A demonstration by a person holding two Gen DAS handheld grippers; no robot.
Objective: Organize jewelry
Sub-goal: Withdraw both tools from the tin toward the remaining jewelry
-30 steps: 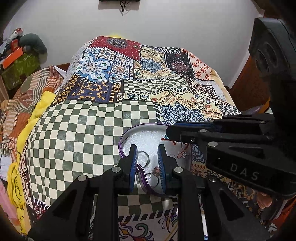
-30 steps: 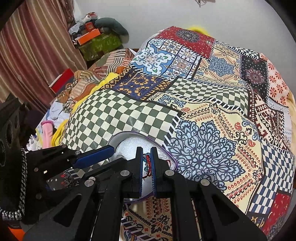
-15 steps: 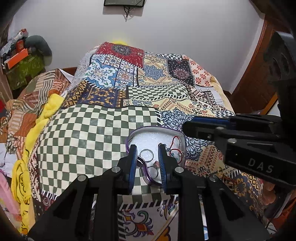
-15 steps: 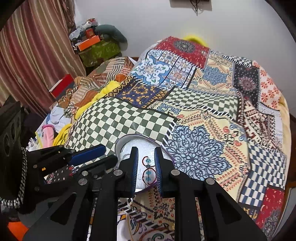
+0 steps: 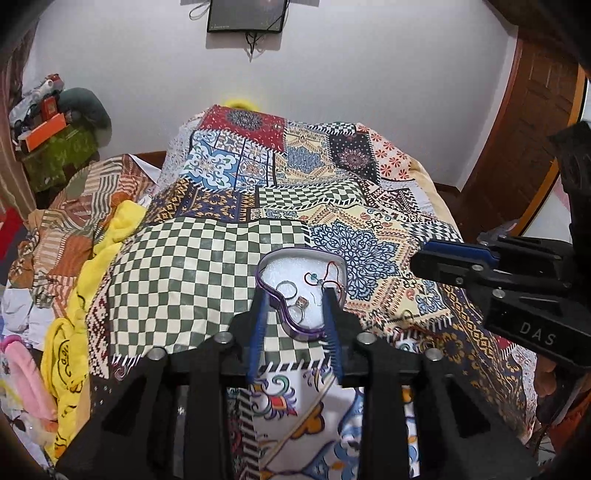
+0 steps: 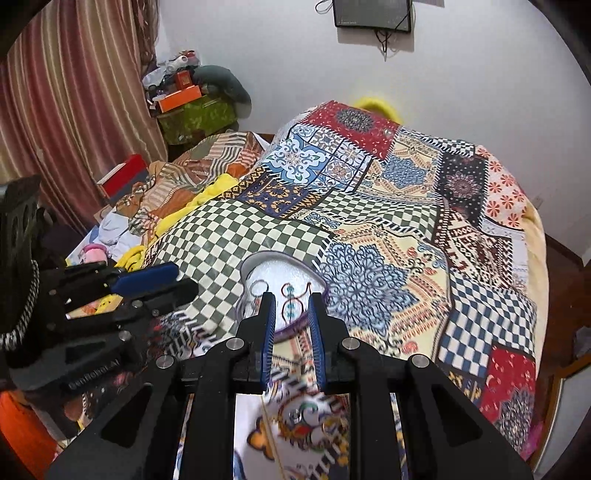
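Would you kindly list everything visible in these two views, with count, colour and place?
heart-shaped box: one, purple rim, white lining, on the bed
rings: two, silver, inside the box
red cord: one, beaded, inside the box
patchwork bedspread: one, multicoloured, covering the bed
yellow cloth: one, at the bed's left edge
wall screen: one, black, high on the wall
curtain: one, striped brown, far left
left tool: black, blue pads, open
right tool: same, open

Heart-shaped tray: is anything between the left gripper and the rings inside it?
Only the heart-shaped tray's own purple near wall. The left gripper is open and empty, fingers straddling that wall, with two rings in the gap between them. The red thread bracelet lies farther back, not in the path.
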